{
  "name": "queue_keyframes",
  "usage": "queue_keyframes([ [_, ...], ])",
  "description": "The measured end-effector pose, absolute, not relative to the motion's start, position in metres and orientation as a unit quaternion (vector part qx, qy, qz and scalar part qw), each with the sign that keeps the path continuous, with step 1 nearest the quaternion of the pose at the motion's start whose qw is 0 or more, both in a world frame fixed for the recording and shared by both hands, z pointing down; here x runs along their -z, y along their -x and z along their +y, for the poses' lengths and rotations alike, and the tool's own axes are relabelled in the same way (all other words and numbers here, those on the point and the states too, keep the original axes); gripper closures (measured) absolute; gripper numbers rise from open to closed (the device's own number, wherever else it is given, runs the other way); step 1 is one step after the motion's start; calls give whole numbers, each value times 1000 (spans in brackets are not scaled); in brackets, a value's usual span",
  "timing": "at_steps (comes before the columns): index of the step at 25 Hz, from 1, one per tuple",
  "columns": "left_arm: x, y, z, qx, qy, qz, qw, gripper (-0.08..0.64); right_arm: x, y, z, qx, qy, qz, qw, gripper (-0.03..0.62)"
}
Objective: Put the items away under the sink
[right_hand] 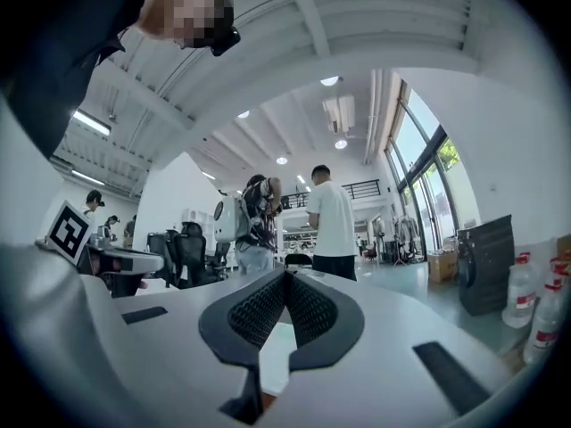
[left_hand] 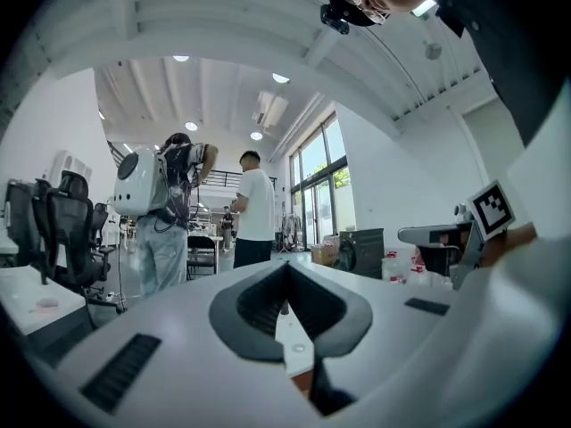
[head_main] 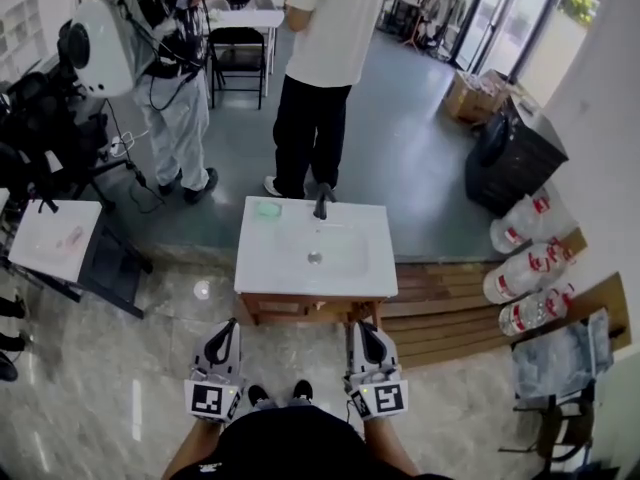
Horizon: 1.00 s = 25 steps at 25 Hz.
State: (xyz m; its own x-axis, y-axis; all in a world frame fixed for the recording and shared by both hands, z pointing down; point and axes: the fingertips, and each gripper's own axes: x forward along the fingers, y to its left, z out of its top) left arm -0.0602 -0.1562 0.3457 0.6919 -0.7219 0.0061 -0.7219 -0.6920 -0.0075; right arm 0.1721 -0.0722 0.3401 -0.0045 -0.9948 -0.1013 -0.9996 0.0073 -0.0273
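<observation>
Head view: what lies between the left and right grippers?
The person's shoes on pale floor lie between left gripper and right gripper; the head view shows it.

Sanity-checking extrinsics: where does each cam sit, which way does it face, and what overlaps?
Head view: on the wearer's head, steeply down at the sink cabinet; shows left claw, right claw, dark torso.
Left gripper view: on the left claw, level across the room; shut empty jaws in foreground, right claw's marker cube at right.
Right gripper view: on the right claw, same heading; shut empty jaws, left claw's marker cube at left.
Shared: all three catch the person in the white shirt.
</observation>
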Motion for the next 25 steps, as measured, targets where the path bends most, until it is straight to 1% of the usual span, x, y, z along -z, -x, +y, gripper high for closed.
queue_keyframes([
  [2, -342, 65, -154, 5, 918, 396, 6, 554, -335, -173, -67, -36, 709, 703, 40, 580],
  [5, -344, 71, -155, 11, 914, 406, 11, 554, -337, -171, -64, -18, 715, 698, 33, 580],
  [14, -334, 67, -149, 2, 917, 398, 12, 554, -337, -171, -61, -43, 714, 698, 43, 580],
  [19, -331, 67, -149, 0, 919, 394, 13, 552, -343, -167, -60, -17, 717, 696, 27, 580],
  [25, -332, 69, -149, -2, 919, 394, 16, 552, -348, -166, -59, -4, 720, 694, 31, 580],
])
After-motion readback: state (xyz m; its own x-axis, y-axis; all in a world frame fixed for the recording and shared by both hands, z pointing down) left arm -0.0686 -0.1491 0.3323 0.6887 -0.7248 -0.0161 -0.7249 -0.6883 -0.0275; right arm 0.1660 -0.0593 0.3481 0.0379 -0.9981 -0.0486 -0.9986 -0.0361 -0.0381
